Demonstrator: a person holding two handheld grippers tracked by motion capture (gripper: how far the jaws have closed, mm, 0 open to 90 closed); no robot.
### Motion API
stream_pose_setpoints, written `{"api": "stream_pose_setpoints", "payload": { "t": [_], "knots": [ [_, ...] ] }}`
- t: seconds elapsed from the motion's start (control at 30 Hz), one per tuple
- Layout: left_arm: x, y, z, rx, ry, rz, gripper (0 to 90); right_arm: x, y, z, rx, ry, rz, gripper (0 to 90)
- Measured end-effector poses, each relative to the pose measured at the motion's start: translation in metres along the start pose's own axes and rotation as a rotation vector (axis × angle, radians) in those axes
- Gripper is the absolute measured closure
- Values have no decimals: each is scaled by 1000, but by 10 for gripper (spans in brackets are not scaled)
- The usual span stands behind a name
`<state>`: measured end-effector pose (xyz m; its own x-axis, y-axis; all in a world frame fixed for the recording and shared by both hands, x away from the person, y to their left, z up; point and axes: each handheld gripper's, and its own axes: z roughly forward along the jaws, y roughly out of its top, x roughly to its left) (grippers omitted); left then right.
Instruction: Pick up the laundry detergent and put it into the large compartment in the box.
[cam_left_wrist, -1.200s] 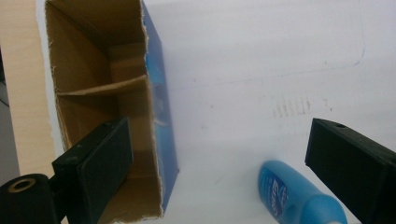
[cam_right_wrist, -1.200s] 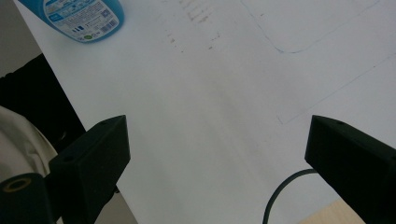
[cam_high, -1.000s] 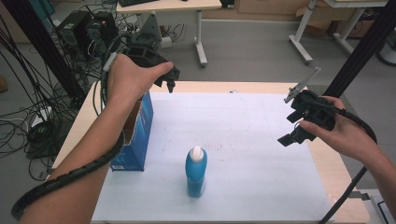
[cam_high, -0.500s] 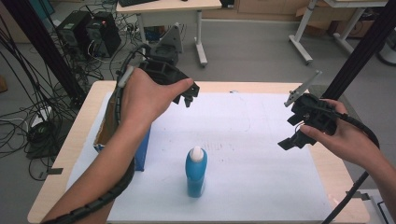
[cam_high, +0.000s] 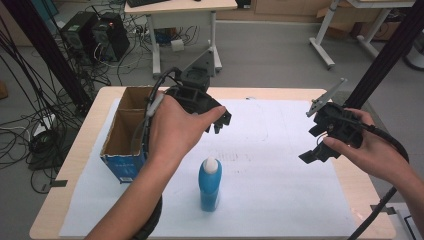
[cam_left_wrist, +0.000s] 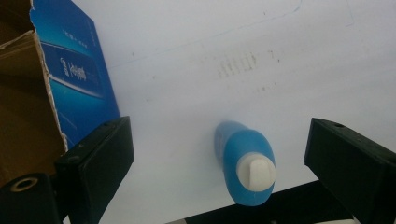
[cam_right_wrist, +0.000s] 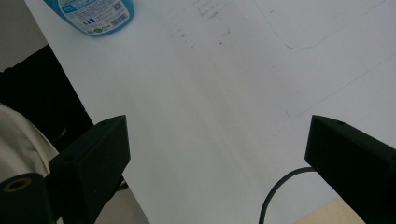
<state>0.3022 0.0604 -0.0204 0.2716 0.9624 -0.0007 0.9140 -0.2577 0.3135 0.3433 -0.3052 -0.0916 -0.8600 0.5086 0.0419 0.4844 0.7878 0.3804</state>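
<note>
A blue bottle (cam_high: 210, 184) with a white cap stands upright on the white paper near the front middle of the table. My left gripper (cam_high: 220, 122) hangs in the air just behind and above it, open and empty. In the left gripper view the bottle (cam_left_wrist: 245, 163) sits low between the wide-apart jaws of that gripper (cam_left_wrist: 219, 137), well below them. My right gripper (cam_high: 312, 143) is held over the right side of the paper, also open and empty. The right gripper view has the bottle's labelled base (cam_right_wrist: 93, 14) at the top left, far from its gripper (cam_right_wrist: 217, 137).
An open cardboard box (cam_high: 124, 134) with blue sides stands at the left of the table, its blue wall (cam_left_wrist: 74, 79) close to the left jaw. A white paper sheet (cam_high: 280, 170) covers most of the wooden table (cam_high: 80, 150). Desks, computers and cables lie beyond.
My left gripper has swung right, from above the box to over the paper behind the bottle. The right gripper has hardly moved.
</note>
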Motion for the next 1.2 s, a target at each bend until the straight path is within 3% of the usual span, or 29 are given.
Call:
{"api": "stream_pose_setpoints", "payload": {
  "t": [0.47,0.9,1.2],
  "knots": [
    [-14,-21,22,2,-22,0,88,2,-5,0,-7,1,-3,64],
    [-20,-29,44,44,-57,7,92,1,-6,3,-6,8,-7,64],
    [-25,-36,58,65,-52,-1,94,2,-6,4,-7,13,-12,64]
  ]
}}
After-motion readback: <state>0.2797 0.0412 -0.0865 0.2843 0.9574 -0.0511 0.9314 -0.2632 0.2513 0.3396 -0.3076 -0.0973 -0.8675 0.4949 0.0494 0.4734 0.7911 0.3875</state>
